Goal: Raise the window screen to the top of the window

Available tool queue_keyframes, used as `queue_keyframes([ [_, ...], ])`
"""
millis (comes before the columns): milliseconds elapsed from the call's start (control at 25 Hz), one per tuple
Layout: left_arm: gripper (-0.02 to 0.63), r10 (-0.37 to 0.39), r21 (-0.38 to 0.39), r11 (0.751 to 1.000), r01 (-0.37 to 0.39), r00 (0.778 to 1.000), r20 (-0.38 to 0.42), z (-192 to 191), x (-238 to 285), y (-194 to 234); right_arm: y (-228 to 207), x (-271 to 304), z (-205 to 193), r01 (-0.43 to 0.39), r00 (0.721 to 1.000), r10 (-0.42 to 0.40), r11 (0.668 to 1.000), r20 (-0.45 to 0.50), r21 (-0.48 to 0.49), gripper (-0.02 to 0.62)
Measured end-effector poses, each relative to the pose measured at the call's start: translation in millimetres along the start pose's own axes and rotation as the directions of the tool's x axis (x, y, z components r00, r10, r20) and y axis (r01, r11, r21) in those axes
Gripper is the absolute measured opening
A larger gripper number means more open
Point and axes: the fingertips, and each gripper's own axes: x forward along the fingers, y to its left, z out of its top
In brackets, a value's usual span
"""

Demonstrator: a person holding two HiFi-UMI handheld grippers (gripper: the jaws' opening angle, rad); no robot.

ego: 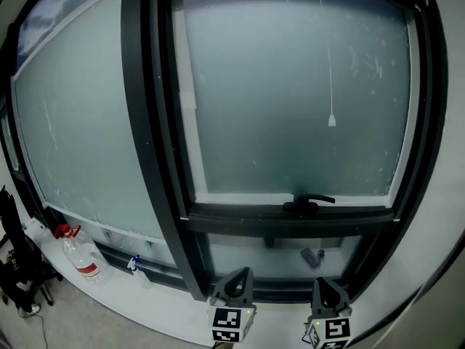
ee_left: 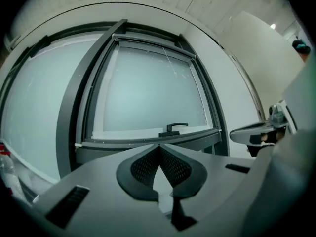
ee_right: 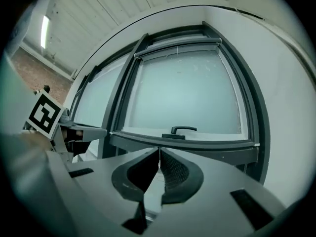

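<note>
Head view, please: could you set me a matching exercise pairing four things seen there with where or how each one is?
Things:
1. window handle
2. pull cord
3. bottle
4. left gripper

Descriptions:
A. at lower left, clear with red parts
B. jaws shut, nothing between them
C. hangs down in front of the frosted pane
D. black, at the middle of the pane's bottom edge

Pairs: 1-D, 2-C, 3-A, 4-B.

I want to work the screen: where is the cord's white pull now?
In the head view the white pull hangs before the pane, right of centre, above the black window handle.
</note>
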Motion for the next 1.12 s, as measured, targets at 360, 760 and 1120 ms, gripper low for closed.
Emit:
queue_keyframes([
  [360,0.003,-0.014,-0.009,1.000,0.013,1.000,-0.023,12,-97,-30,49,-86,21,-0.021,1.000,0.021,1.000,0.015,0.009,0.014],
  [760,0.003,-0.088,-0.060,0.994,0.086,0.996,-0.031,15,-177,-23,121,-140,29,-0.059,0.996,0.062,0.997,-0.063,0.042,0.014],
  [1120,0.003,-0.162,-0.035,0.986,0.161,0.986,-0.038,20,-253,-18,175,-206,53,0.026,1.000,-0.026,0.993,-0.002,0.119,0.014],
])
